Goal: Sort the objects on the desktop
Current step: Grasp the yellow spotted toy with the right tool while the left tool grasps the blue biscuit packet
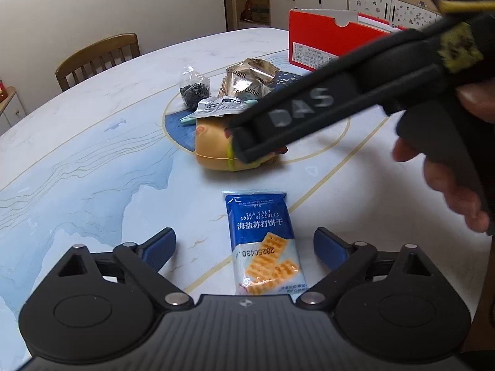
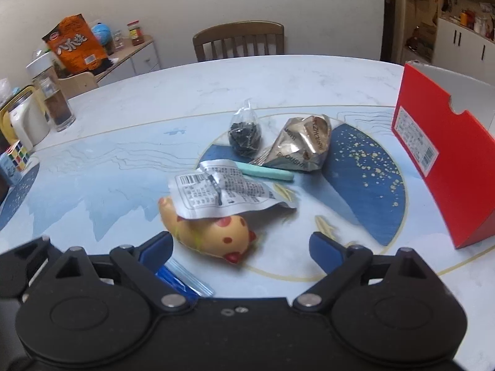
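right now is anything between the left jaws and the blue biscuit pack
Nothing visible. The biscuit pack lies flat on the table, centred between the open left gripper jaws. The right gripper's body crosses farther out, above the yellow toy, beyond the pack.

Blue biscuit packet (image 1: 265,241) reads "SEA SALT SODA BISCUITS", "海盐苏打饼干" and the date "20250430"; crumpled foil wrapper (image 1: 249,81) shows "OUSHI"; right gripper body (image 1: 309,108) bears "DAS".
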### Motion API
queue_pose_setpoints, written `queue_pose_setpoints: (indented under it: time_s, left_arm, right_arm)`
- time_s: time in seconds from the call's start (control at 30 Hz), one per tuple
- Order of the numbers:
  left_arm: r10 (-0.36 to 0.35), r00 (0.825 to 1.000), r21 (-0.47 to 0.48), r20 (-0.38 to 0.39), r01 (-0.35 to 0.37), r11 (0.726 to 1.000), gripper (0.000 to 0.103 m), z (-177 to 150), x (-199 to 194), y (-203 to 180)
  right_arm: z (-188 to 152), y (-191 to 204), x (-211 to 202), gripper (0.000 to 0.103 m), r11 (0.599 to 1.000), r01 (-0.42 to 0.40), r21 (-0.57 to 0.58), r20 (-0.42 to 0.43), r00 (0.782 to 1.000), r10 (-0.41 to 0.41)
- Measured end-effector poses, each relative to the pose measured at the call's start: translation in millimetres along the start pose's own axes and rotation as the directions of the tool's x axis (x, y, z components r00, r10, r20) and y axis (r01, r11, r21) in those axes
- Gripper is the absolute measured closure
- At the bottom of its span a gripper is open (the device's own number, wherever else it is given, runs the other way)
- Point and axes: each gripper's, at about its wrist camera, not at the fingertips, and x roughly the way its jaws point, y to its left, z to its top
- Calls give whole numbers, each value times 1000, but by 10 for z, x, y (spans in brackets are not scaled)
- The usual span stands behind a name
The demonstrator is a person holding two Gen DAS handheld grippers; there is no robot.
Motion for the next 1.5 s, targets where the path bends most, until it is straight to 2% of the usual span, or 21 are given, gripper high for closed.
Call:
queue_pose_setpoints:
  time_s: [0.33,0.57,0.7,0.87,1.1,1.5]
  left_arm:
    - [22,999,13,47,-23,1000,14,-65,-13,-56]
    - [14,997,22,81,-15,1000,31,-95,-40,-150]
    - [-6,996,12,84,5,1000,39,-103,-48,-143]
    - [-18,996,5,89,18,1000,46,-109,-49,-147]
    - [-45,995,4,88,44,999,61,-91,-44,-178]
    - [-43,997,13,70,43,999,68,-80,-58,-155]
  right_arm:
    - [50,147,148,8,1000,15,17,3,1000,-15]
    - [48,141,274,10,999,20,32,-14,1000,-20]
    - [64,186,303,17,1000,20,18,-15,1000,-20]
    - [79,180,355,20,1000,6,25,-29,1000,-6]
    - [90,210,349,36,1000,-24,13,-40,999,25]
    - [111,179,309,41,999,-39,22,-53,998,41]
